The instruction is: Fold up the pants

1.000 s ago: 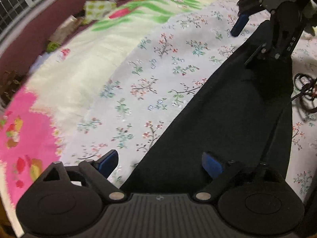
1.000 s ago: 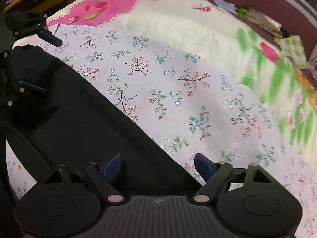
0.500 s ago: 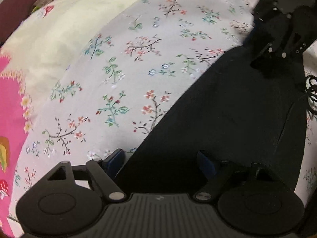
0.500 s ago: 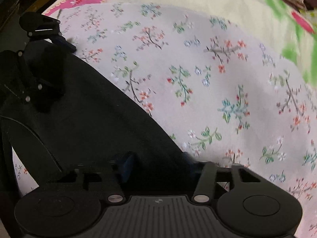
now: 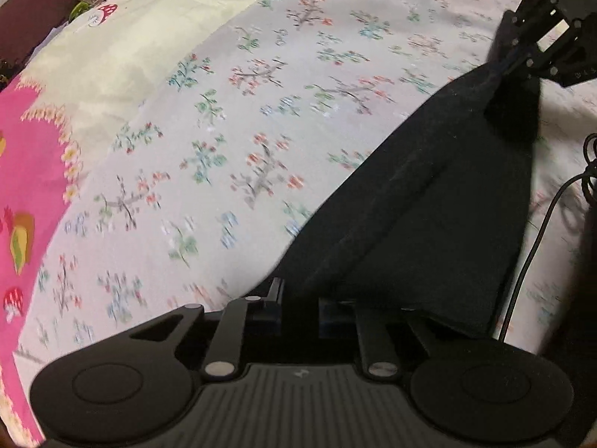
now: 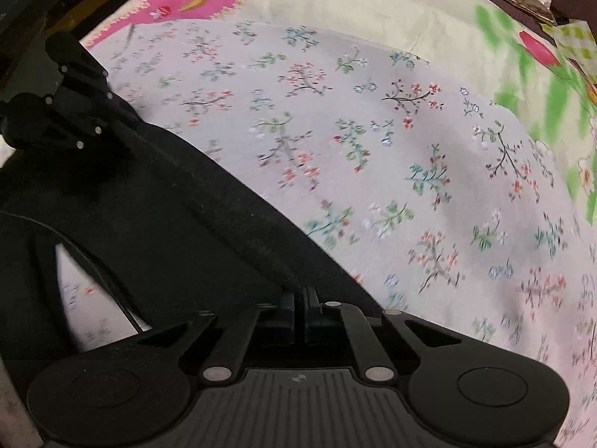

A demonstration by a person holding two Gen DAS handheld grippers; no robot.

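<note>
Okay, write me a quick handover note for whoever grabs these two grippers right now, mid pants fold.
Left gripper: shut on the near edge of the black pants.
Right gripper: shut on the same long edge, at the other end.
Pants: stretched between both grippers over the floral sheet; a lengthwise crease shows.
Done: both grasps.
Left: carry the edge across, lay it flat, release, then fold again. Mind the black cable beside the pants.

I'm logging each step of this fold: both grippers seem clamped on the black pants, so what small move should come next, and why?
Probably lift both together and carry the gripped edge across. The left hand-held gripper and right hand-held gripper are each shut on the pants, which stretch between them over the floral sheet, not yet folded over.
</note>
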